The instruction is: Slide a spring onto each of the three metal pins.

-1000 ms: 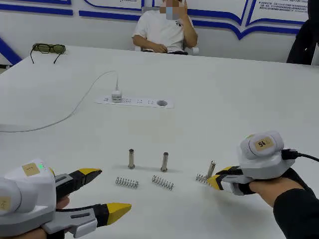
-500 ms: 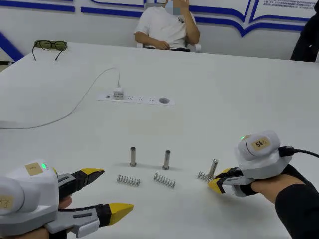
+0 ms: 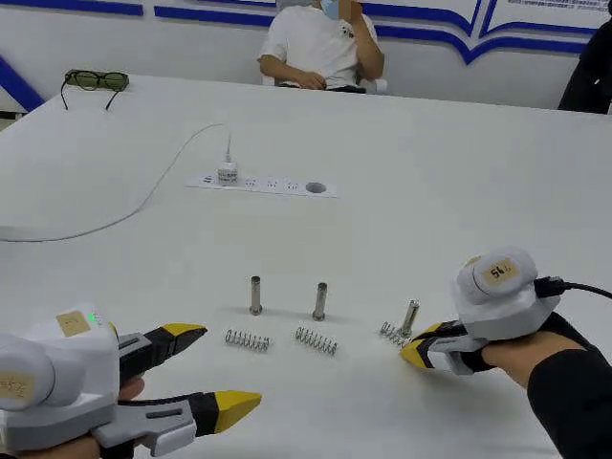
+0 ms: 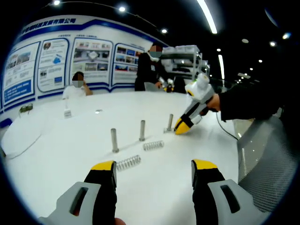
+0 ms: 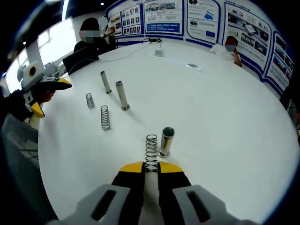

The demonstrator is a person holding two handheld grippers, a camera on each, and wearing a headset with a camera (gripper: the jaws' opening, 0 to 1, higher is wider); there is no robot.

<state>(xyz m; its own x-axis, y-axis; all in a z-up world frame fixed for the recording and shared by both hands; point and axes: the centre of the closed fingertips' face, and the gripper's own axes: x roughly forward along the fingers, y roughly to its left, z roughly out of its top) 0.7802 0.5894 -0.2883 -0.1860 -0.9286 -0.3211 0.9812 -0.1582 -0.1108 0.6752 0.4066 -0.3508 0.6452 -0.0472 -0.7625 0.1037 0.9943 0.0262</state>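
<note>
The right gripper [image 3: 413, 352], a white plastic body with black jaws tipped in yellow, lies low over the table [image 3: 459, 172] with its jaws pinched nearly together on the near end of the right spring [image 3: 391, 333]. In the right gripper view the same grip shows from behind: the right gripper [image 5: 151, 167] has the wire coil between its tips, and the coil runs forward along the tabletop, just beside the right pin [image 5: 165, 140]. The left gripper [image 3: 222, 365] is held wide open with nothing between its jaws. Its yellow tips stand well apart in the left gripper view too [image 4: 153, 165].

The table is broad, smooth and matte white. Far back on it lies a long, flat white power strip [image 3: 260, 185], with a thin white cable [image 3: 143, 203] curving away to the left.

Three short metal pins stand on end in a row — the left pin [image 3: 255, 295], the middle pin [image 3: 320, 300] and the right pin [image 3: 409, 317]. They are smooth, dull-silver cylinders, and all three are bare.

The left spring [image 3: 248, 339] and the middle spring [image 3: 316, 340] are fine, tightly wound wire coils. They lie flat on the table, each near the foot of its pin and apart from it.
</note>
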